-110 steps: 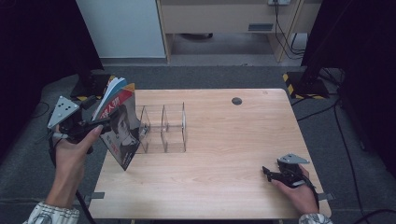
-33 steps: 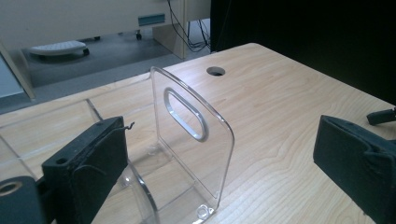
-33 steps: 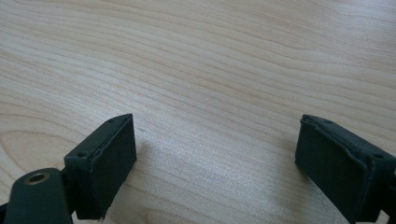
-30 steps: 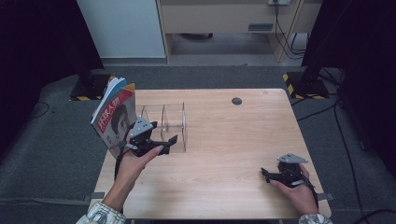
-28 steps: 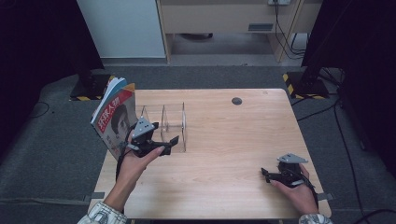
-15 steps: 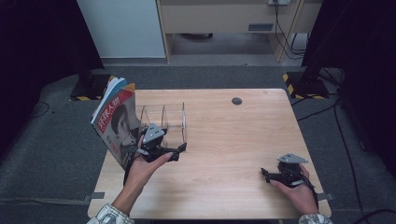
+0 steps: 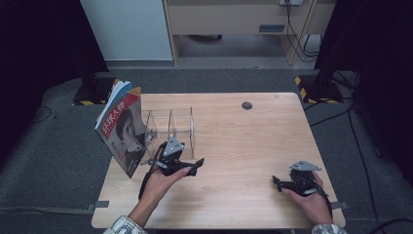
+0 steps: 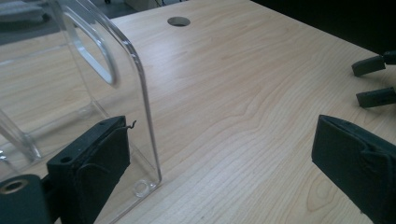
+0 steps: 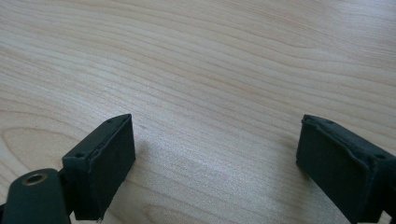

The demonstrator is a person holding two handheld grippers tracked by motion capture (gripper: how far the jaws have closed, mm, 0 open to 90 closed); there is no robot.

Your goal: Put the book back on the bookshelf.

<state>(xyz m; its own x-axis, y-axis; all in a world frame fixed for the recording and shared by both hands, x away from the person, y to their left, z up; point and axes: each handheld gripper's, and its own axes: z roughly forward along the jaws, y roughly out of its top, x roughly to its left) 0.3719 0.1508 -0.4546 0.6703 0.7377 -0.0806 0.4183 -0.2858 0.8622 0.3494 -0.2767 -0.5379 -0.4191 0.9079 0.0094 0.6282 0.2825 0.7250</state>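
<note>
The left tool [image 7: 195, 163] hovers low over the pale wooden table [image 7: 243, 146], held in the person's left hand [image 7: 163, 178], its jaws spread wide with nothing between them; in the left gripper view the rounded corner of a clear acrylic rack [image 8: 140, 107] stands just beside its left jaw, on the jaw's inner side, though contact cannot be told. In the high view this rack [image 7: 170, 127] sits just behind the left tool, and a magazine [image 7: 122, 131] with a red cover and a face on it leans tilted at the rack's far-left end, beyond the tool's left. Ahead and to the right of the left tool, near the table's far edge, lies a round dark cable hole [image 7: 247, 105]. The right tool [image 7: 276, 182] rests well apart from it, near the table's front right, in the right hand [image 7: 309, 197]; its jaws stand wide open over bare wood grain [image 9: 210, 70]. Around the table lies grey carpet [image 7: 58, 161], with a white panel [image 7: 129, 29], a beige cabinet [image 7: 229, 19] and black curtains beyond.
</note>
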